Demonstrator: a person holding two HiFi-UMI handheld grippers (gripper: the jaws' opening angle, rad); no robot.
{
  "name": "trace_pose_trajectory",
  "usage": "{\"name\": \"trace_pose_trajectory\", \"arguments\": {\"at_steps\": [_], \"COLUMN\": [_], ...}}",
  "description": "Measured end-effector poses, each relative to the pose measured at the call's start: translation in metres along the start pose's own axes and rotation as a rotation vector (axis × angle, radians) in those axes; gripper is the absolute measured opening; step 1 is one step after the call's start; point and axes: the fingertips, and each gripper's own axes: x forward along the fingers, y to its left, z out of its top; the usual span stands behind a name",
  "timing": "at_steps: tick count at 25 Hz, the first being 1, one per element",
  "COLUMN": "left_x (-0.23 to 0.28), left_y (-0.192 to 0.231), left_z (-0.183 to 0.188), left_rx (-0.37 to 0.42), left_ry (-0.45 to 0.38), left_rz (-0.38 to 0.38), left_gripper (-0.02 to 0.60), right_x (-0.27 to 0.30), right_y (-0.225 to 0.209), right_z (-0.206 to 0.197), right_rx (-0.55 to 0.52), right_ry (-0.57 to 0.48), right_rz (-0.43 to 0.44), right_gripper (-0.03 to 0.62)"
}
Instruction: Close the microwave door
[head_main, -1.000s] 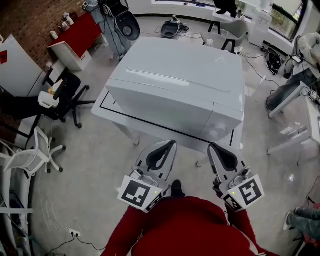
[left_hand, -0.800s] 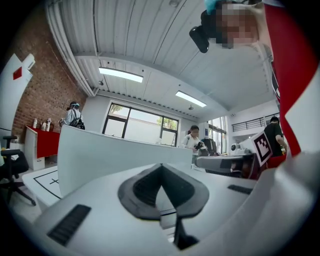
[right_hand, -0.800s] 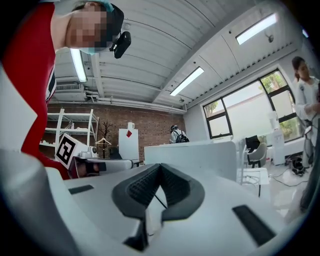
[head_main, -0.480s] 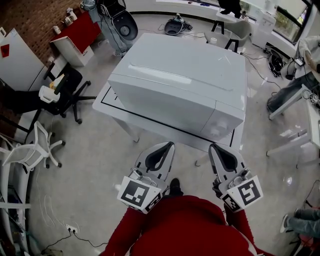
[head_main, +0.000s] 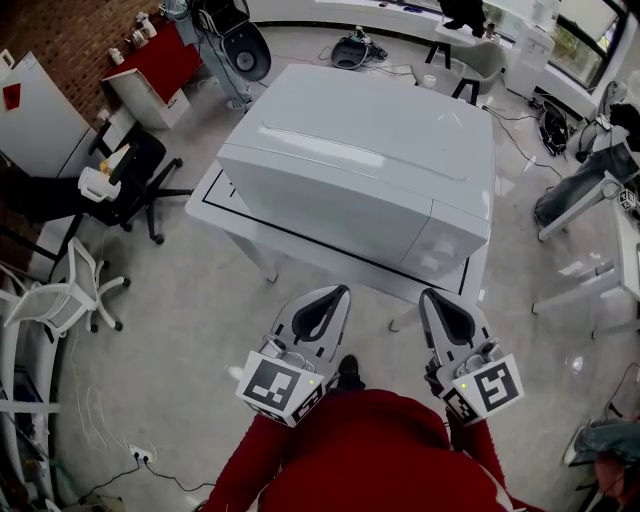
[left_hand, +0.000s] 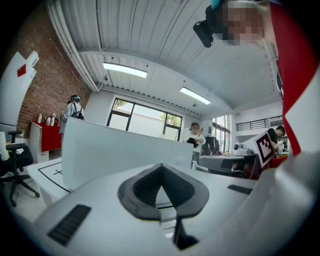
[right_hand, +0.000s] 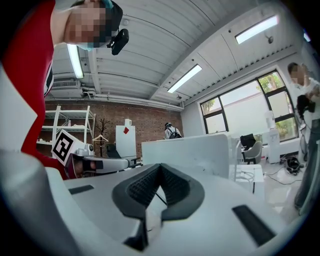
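Note:
A large white microwave (head_main: 360, 170) stands on a white table (head_main: 207, 207), its door (head_main: 330, 215) flat against the front. In the head view my left gripper (head_main: 335, 292) and right gripper (head_main: 432, 296) hang side by side in front of the table's near edge, apart from the microwave. Both are shut with nothing between the pads. The left gripper view shows its own gripper (left_hand: 161, 167) pointing level at the microwave (left_hand: 115, 155). Beyond the right gripper (right_hand: 160, 167) in its own view, the microwave (right_hand: 190, 150) shows again.
Black office chairs (head_main: 135, 185) and a white chair (head_main: 65, 300) stand on the floor to the left. A red cabinet (head_main: 160, 65) is at the back left. Another desk (head_main: 625, 240) lies to the right, and cables trail on the floor behind.

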Motion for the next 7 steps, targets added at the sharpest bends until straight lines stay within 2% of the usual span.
{"name": "trace_pose_trajectory", "arguments": {"at_steps": [7], "left_x": [0.0004], "left_y": [-0.0021], "left_z": [-0.0052], "left_rx": [-0.006], "left_ry": [0.024], "left_rz": [-0.007], "left_gripper": [0.011], "right_x": [0.0002], "right_y": [0.0031], "right_z": [0.0001], "right_rx": [0.001], "right_ry": [-0.001], "right_rz": [0.003], "right_gripper": [0.013]}}
